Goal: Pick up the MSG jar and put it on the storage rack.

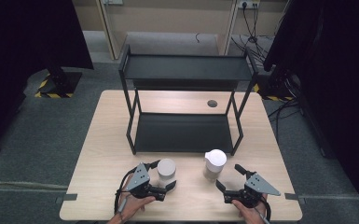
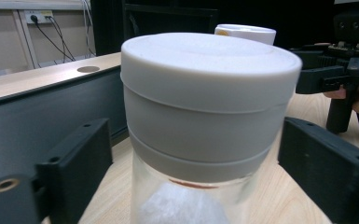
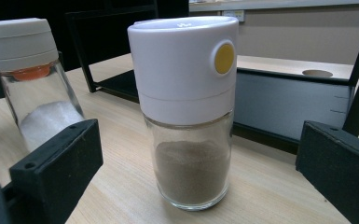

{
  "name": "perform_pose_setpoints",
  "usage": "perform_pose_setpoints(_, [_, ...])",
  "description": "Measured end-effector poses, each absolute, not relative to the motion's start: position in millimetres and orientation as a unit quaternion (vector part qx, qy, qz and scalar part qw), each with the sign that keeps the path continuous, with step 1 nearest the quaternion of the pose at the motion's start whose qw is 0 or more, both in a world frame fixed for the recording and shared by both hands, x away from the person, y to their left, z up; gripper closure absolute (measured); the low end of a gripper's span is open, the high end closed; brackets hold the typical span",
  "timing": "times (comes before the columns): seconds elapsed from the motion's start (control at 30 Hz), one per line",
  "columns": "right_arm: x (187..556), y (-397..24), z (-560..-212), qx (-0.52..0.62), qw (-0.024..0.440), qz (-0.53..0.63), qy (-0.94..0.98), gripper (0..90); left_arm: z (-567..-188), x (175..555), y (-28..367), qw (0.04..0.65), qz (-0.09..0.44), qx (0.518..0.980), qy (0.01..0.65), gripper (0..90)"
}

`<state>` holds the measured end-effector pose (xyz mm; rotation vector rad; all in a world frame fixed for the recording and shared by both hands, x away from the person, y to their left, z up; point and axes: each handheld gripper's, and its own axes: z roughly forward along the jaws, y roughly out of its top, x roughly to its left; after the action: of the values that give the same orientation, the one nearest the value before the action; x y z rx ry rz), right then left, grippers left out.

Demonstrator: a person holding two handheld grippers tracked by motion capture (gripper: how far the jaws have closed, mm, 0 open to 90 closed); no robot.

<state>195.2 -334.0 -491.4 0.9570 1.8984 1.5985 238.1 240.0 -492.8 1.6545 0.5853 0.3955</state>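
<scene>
A: Where are the jars?
B: Low middle. The grey-lid jar (image 1: 166, 171) sits between the left gripper's (image 1: 164, 174) wide jaws.
A: And the white one?
B: The white-lid jar (image 1: 214, 164) stands by the right gripper (image 1: 228, 178), jaws apart, below the black rack (image 1: 185, 133).

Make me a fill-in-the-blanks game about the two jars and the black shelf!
1. The jar with the white lid has a round ____ button on its lid.
2. The jar with the grey lid holds a ____ powder.
3. The left gripper has its jaws ____ around that jar.
4. Both jars stand on the ____.

Missing words: yellow; white; open; table
</scene>
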Motion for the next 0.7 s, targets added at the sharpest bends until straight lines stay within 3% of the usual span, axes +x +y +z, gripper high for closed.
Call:
perform_pose_setpoints(0.4, [195.5,-334.3,-491.6,0.351,0.237,0.584,0.692,0.8,-488.8,241.0,236.9,0.612,0.177,0.730,0.249,33.5])
perform_pose_setpoints(0.7, [195.8,-334.3,-491.8,0.351,0.237,0.585,0.692,0.8,-485.7,241.6,237.7,0.616,0.171,0.721,0.268,34.9])
